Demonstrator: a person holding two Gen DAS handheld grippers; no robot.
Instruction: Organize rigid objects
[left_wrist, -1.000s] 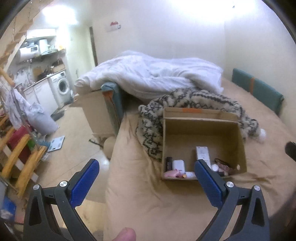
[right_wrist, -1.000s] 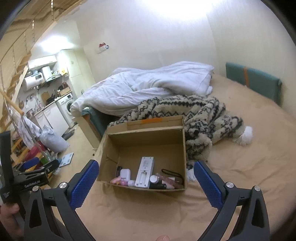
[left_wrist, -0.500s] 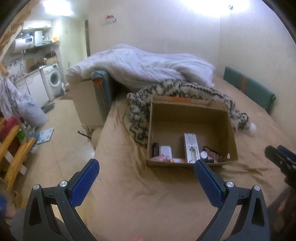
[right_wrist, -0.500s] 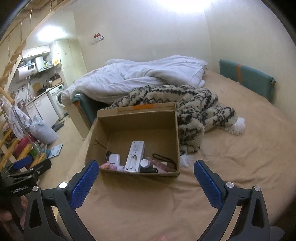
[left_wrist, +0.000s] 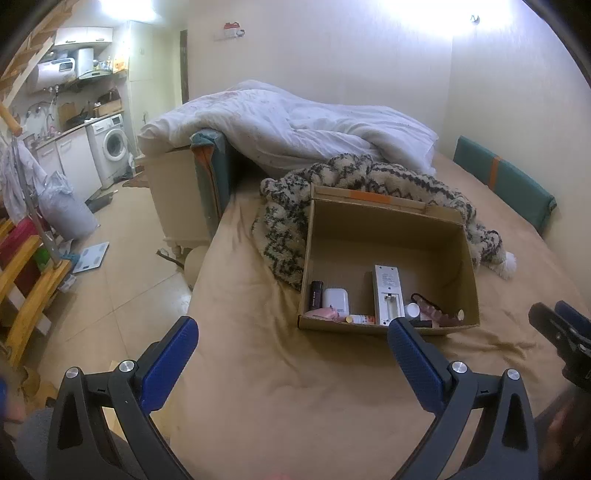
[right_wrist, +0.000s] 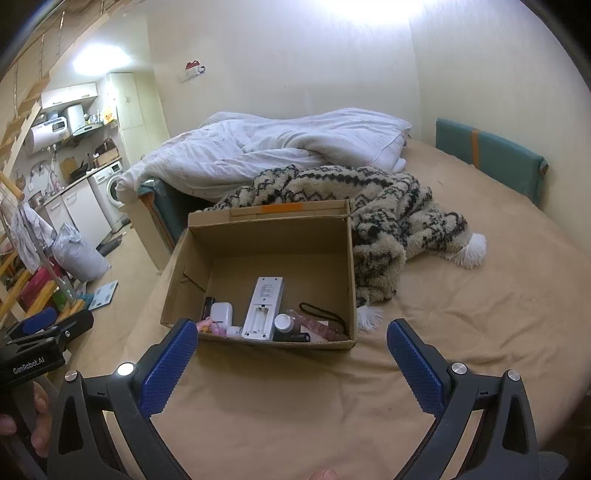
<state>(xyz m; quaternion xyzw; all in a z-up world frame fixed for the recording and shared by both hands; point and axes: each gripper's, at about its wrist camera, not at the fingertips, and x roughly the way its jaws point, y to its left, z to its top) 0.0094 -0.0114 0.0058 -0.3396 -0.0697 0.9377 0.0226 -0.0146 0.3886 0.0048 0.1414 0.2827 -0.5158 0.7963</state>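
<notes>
Both tools have drifted nearer the cardboard box (right_wrist: 258, 273), which now sits just ahead of the right tool (right_wrist: 291, 354) on the bed. Reaching in carelessly could snag the box's near wall and drag it. The left tool (left_wrist: 291, 354) and the right one gape wide, holding nothing; the remote control (right_wrist: 263, 308) lies inside.

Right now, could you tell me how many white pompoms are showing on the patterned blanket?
2: one large pompom at the patterned blanket's far right end on the bed, one smaller pompom beside the cardboard box's right wall. Folds may hide more.
</notes>
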